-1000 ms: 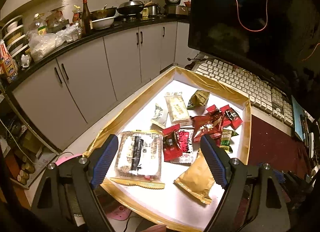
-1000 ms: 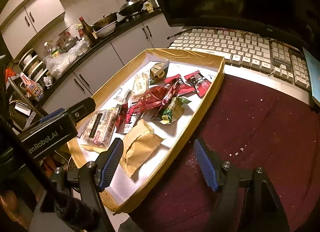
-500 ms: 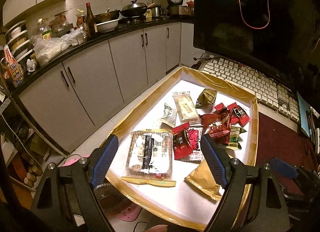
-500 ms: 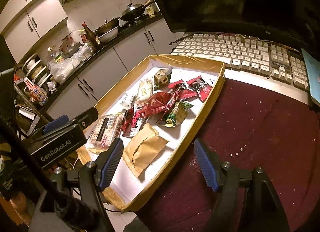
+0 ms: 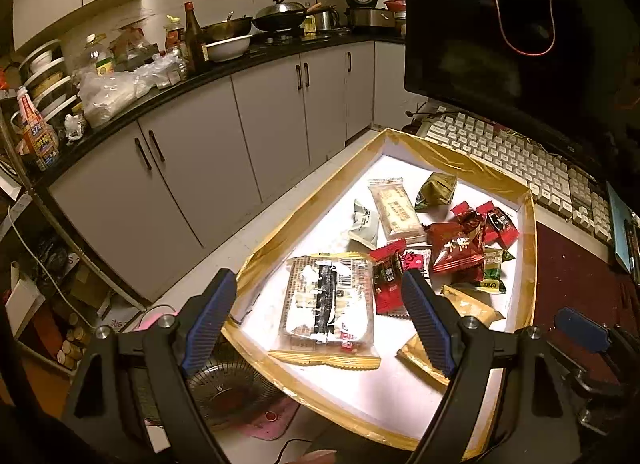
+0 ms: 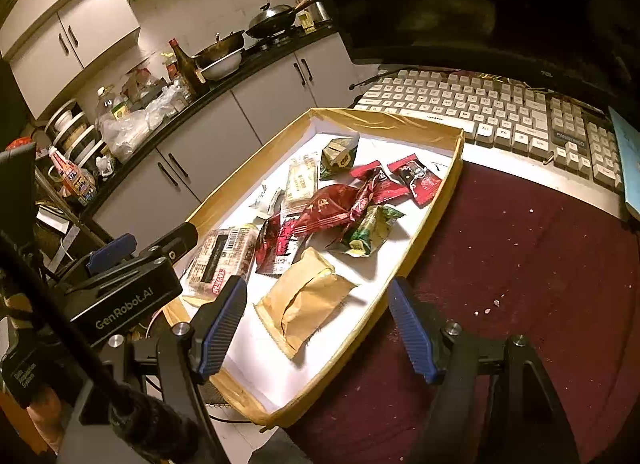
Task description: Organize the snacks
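Left gripper (image 5: 320, 324): jaws apart, empty, above clear flat wafer pack (image 5: 329, 306) at near-left of gold-rimmed white cardboard tray (image 5: 529, 264). Risk: slick film slips.
Right gripper (image 6: 316, 328): jaws apart, straddling tray's right wall beside tan paper pouch (image 6: 306, 300). Risk: finger snags rim, tips tray overhanging desk edge.

Access: tray (image 6: 420, 248) open from above, near white floor bare | Obstruction: snack pile (image 6: 340, 207) crowds mid-tray, raised rim all round | Flank: maroon table (image 6: 520, 284) bare; keyboard (image 6: 480, 111) behind far rim
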A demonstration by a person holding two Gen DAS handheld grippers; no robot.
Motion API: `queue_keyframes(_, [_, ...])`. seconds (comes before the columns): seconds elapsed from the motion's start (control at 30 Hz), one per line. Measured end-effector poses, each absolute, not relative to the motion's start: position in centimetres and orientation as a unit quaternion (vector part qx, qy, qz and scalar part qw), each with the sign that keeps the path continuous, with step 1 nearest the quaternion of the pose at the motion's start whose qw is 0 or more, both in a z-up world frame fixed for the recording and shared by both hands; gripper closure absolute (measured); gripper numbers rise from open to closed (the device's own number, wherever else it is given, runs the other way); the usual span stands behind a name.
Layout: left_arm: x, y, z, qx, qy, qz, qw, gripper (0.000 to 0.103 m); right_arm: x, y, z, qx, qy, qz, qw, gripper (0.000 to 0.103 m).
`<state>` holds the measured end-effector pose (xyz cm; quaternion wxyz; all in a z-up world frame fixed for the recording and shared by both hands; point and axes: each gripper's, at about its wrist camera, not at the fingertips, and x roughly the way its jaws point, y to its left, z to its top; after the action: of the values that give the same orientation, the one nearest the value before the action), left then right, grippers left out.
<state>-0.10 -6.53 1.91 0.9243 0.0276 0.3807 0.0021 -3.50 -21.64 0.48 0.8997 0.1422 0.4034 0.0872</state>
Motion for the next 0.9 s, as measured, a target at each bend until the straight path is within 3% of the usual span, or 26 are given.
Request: queue_keyframes(0.9, [-0.5, -5.0, 1.6, 0.035, 0.377, 0.018, 0.925, 0.019, -3.7, -20.1, 0.6, 0.132, 0.407, 0.089, 0.899, 0.03])
